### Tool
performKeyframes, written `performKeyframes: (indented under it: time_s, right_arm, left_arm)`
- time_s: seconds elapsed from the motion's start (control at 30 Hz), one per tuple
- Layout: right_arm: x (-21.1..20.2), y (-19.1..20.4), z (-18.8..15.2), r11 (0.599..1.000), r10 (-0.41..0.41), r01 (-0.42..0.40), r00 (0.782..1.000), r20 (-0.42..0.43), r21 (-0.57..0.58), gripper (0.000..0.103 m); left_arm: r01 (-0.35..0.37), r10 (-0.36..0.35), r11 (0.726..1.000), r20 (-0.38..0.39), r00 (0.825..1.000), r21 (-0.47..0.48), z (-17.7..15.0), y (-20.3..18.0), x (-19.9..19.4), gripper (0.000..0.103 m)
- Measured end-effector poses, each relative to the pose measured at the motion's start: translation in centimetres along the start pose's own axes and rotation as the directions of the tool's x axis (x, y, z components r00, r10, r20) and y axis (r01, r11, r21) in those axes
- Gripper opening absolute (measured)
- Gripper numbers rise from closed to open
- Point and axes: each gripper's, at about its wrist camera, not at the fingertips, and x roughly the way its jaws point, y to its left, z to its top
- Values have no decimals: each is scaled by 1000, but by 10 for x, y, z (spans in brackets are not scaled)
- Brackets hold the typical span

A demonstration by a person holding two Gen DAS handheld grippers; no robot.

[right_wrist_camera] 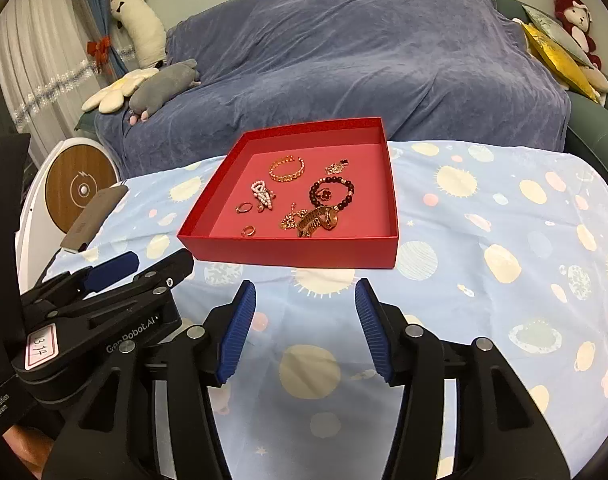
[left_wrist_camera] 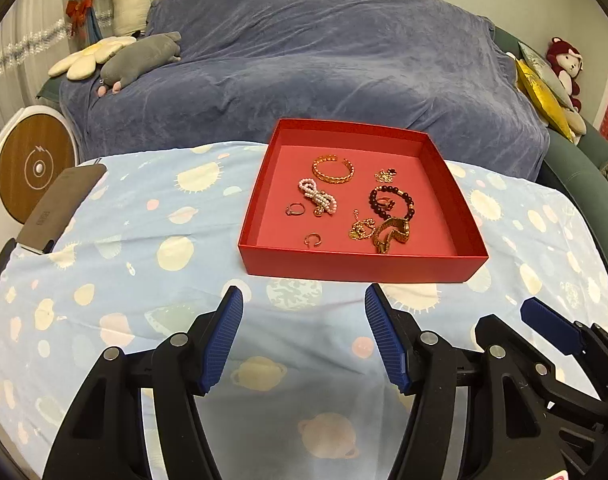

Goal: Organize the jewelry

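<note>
A shallow red box [left_wrist_camera: 360,268] [right_wrist_camera: 287,252] sits on the planet-print cloth and holds several pieces of jewelry. Among them are a gold bangle [left_wrist_camera: 332,169] [right_wrist_camera: 287,168], a pearl bow clip [left_wrist_camera: 318,197] [right_wrist_camera: 262,194], a dark bead bracelet [left_wrist_camera: 392,200] [right_wrist_camera: 332,192], a gold watch [left_wrist_camera: 392,232] [right_wrist_camera: 318,220] and small rings [left_wrist_camera: 295,209] [right_wrist_camera: 243,208]. My left gripper [left_wrist_camera: 304,300] hovers open over the cloth just short of the box's near wall, nothing between its blue pads. My right gripper [right_wrist_camera: 306,292] is likewise open and empty, beside the left one.
A grey flat case [left_wrist_camera: 59,208] [right_wrist_camera: 93,220] lies at the cloth's left edge. Beyond it stands a round wooden-faced device [left_wrist_camera: 33,168] [right_wrist_camera: 81,190]. A sofa under a blue-grey throw [left_wrist_camera: 324,60] [right_wrist_camera: 364,60] with plush toys stands behind the table.
</note>
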Motion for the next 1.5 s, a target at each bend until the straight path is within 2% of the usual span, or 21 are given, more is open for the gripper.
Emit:
performKeyframes:
  time_s: [0.13,0.3,0.47,0.73,1.5]
  right_arm:
    - [-2,0,-5,999,-38,38,999,18,-25,68]
    - [-3,0,-7,998,-58,59,998,27,-18,74]
    - [-7,-1,-11,995,-103,103,993,65,2,95]
    - [-8,-2,-16,994,-108,107,992,65,5,98]
    - [-16,-3,-27,993,-121,121,989,88,6,98]
  left_arm:
    - [-40,40,999,8,999,13,-6,3,1,81]
    - [-50,50,999,-1,999,7,-10,8,2,82]
    - [-52,52,999,-5,999,-15,-11,15,1,85]
    - [-70,70,998,4,998,6,-17,13,-3,85]
    - [-86,86,996,23,996,15,-23,11,-9,85]
